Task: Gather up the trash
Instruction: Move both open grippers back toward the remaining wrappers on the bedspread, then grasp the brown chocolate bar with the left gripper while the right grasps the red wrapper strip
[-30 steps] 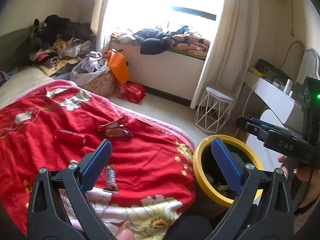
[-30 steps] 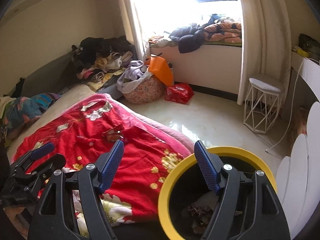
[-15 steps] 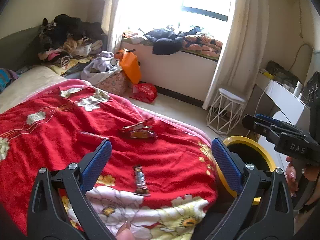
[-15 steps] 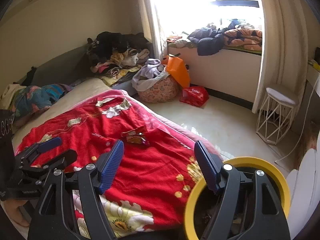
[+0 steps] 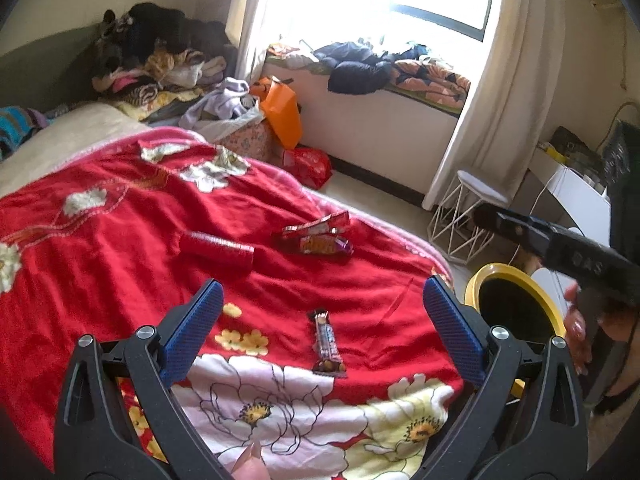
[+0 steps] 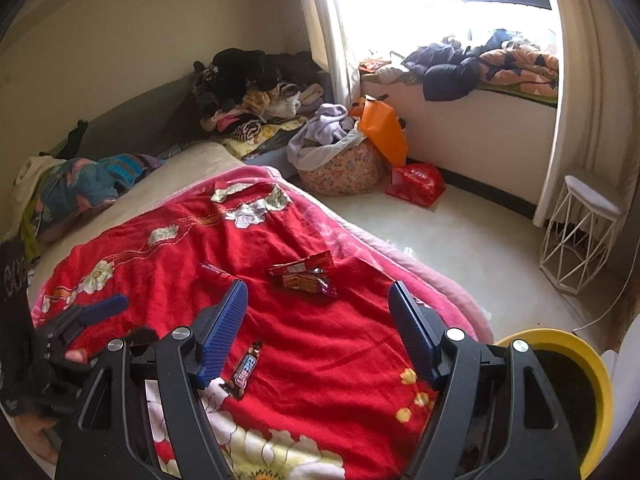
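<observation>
Trash lies on the red blanket (image 5: 120, 232), which is spread flat on the bed, so each piece is easy to see and reach. In the left wrist view, a dark candy bar wrapper (image 5: 327, 342) sits low in the middle of the frame, right between the blue pads of the left gripper (image 5: 322, 334). That gripper's jaws are wide apart and hold nothing. I think it is lined up this way because the candy bar wrapper is the closest piece to grab.

Higher up, near the middle of the frame, two red snack wrappers (image 5: 318, 236) lie touching each other. A red tube (image 5: 218, 250) lies just to their left.

The yellow-rimmed bin (image 5: 478, 284) stands on the floor just beside the bed, at the right of the frame. It likely stands there so trash can drop in with a short move.

In the right wrist view, the right gripper (image 6: 318, 334) is also wide apart and empty. It hangs over the blanket, with the bin at the lower right of that frame.
</observation>
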The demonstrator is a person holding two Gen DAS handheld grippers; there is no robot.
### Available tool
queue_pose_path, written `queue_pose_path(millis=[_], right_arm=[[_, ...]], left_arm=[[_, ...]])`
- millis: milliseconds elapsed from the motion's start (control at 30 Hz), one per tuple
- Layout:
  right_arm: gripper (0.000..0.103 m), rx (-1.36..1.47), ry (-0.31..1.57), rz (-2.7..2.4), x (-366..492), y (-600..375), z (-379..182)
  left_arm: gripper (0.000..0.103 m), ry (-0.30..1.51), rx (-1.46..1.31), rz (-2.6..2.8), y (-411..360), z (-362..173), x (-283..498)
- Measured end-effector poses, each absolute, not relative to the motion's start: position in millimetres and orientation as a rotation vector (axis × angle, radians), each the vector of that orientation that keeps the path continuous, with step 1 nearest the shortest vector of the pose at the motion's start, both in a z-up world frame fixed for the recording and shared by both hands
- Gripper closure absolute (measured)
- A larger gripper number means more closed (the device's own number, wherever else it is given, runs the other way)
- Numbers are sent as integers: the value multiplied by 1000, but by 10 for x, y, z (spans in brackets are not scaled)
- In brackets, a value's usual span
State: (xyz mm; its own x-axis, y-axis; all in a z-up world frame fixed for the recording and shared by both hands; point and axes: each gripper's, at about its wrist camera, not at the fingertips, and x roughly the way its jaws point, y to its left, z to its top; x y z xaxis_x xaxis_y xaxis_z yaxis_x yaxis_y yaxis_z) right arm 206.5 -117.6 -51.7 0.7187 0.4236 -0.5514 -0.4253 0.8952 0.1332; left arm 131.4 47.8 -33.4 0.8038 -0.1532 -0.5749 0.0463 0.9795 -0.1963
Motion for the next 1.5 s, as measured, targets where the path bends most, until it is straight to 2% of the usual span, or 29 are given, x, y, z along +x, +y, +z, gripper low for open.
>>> queue_pose_path(millis=[233,433,600,767,967,1033,1133,1200,1300,1400,1500], right_arm=[[33,-31,652,479,2451,-947,-752],[33,-58,685,503,2788,-764,-943],[33,-66,719,544,3116,-622,-1078],[33,-84,762,573,3429,-515,-1220],[37,-97,812,596,3704,-445,-1407],[41,-90,832,614,3767,-427,-1467],[53,-78,852,654,3795,-418,-1520],[70,-77,856,676,3766,-421,-1527],[87,-75,845,713,3648,-440,-1487],[98,-69,829,747,3502,-476,-1419],[100,-67,810,773,3327,-522,-1345]], left_arm=[[11,697,-219,-131,522,-591,1404],[22,744,-237,-163,466,-765,1505],[37,788,-240,-190,385,-914,1586],[47,830,-238,-204,340,-1054,1654],[54,868,-243,-209,322,-1178,1703],[56,880,-244,-211,314,-1218,1711],[60,895,-246,-210,296,-1266,1727],[65,902,-244,-212,283,-1288,1729],[72,915,-239,-217,261,-1315,1731],[80,931,-245,-215,256,-1353,1732],[83,942,-252,-212,263,-1372,1723]])
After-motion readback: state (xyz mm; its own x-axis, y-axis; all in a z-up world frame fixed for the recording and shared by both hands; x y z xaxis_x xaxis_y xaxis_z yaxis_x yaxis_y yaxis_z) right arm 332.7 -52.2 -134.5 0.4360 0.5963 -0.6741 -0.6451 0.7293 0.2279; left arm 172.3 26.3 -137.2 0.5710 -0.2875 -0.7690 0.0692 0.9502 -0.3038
